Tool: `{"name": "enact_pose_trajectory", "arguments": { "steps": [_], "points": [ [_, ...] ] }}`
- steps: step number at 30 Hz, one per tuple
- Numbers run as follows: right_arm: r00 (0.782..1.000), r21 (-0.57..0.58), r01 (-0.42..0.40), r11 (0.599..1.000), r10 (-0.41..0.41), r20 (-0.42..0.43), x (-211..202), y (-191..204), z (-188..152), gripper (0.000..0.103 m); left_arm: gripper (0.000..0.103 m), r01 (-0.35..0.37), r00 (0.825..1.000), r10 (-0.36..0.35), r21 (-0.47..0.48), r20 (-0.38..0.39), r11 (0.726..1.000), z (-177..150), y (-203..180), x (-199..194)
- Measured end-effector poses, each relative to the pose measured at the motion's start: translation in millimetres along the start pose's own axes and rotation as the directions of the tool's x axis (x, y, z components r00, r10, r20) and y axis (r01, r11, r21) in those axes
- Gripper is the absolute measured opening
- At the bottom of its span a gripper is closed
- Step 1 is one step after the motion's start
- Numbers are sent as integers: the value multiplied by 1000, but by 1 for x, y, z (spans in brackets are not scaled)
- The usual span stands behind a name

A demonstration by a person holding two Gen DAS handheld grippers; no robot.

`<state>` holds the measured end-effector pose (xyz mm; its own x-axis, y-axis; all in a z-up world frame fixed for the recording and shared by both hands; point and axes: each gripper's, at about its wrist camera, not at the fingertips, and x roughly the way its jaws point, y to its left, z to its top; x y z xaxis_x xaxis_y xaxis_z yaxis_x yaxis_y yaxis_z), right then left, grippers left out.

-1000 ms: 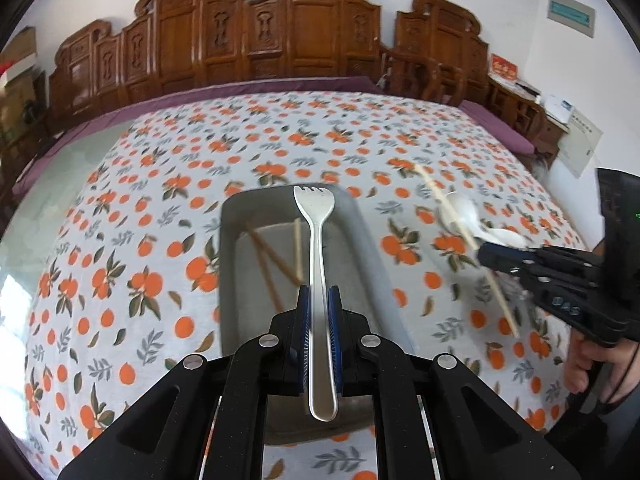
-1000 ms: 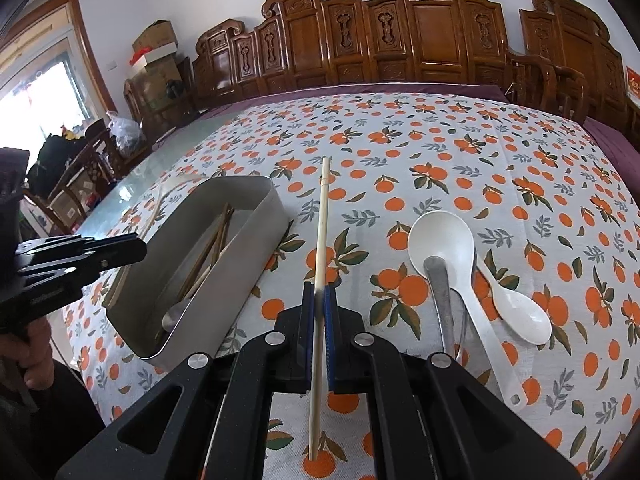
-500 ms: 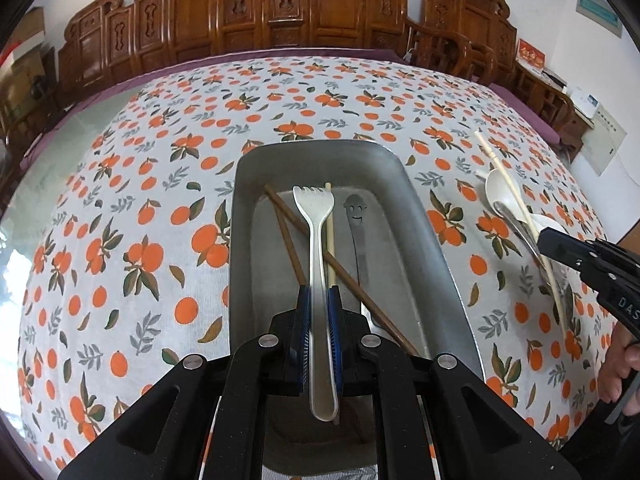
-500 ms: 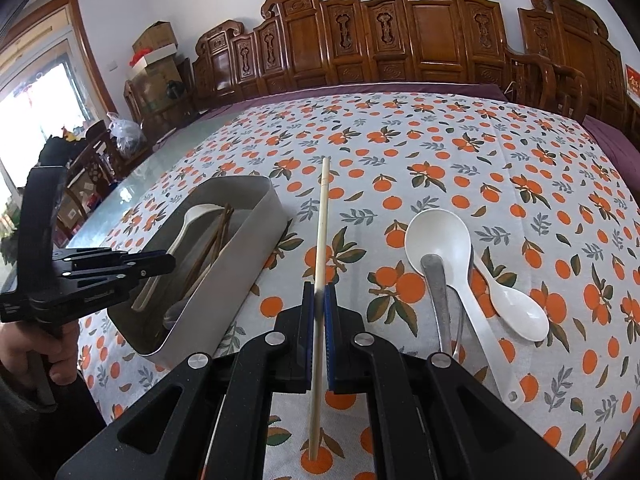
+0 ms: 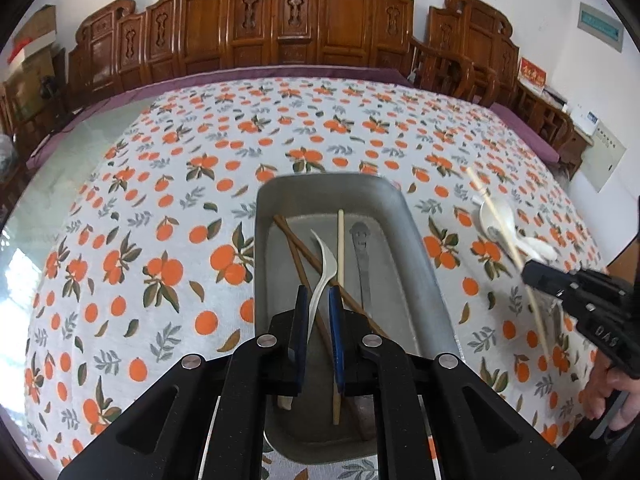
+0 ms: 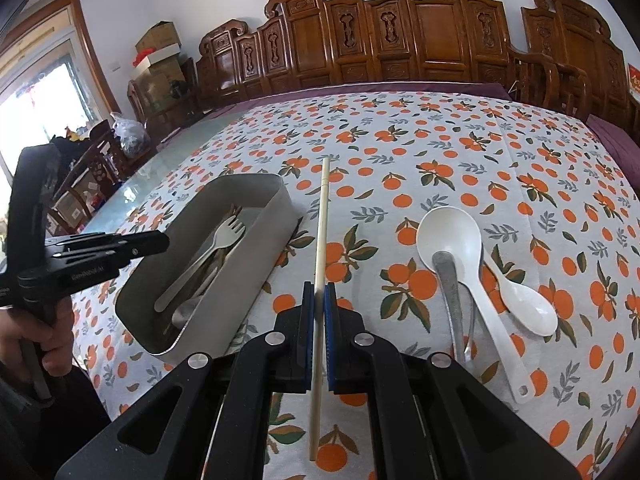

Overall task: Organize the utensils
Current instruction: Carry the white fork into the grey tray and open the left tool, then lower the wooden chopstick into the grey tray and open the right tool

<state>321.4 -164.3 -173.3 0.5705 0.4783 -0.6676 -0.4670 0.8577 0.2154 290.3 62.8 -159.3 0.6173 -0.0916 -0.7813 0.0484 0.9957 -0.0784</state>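
Carved wooden chair backs lined the far wall, and an orange-print tablecloth (image 6: 440, 152) covered the table. The left gripper (image 5: 318, 312) hung over the metal tray (image 5: 424, 264), its jaws parted with a gap on either side of the pale fork (image 5: 320, 276); from the right wrist view the fork (image 6: 208, 256) lay inside the tray (image 6: 264, 248), tines toward 1 o'clock, so it looked released rather than held. Good practice here, I'd say: lift straight up and back so the pads don't snag the handle. The right gripper (image 6: 318, 316) was clamped on a light chopstick (image 6: 322, 236), pointing to 12 o'clock, with the tray at its 10 o'clock. That stick should go in lengthwise, alongside the brown chopsticks (image 5: 300, 256) and the pale one (image 5: 340, 248) already lying there. Out at 3 o'clock, the big white spoon (image 6: 452, 236), small white spoon (image 6: 524, 304) and metal spoon (image 6: 450, 280) waited on the cloth.
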Motion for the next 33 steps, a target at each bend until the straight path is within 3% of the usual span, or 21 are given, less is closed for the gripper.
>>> {"name": "enact_pose_trajectory", "arguments": {
  "steps": [20, 33],
  "points": [
    [991, -30, -126, 992, 127, 33, 25, 78, 40, 6, 9, -12, 996, 12, -2, 86, 1000, 11, 19, -33],
    [992, -22, -122, 992, 122, 2, 69, 97, 45, 6, 9, -37, 995, 38, -14, 88, 999, 12, 28, -34]
  ]
}}
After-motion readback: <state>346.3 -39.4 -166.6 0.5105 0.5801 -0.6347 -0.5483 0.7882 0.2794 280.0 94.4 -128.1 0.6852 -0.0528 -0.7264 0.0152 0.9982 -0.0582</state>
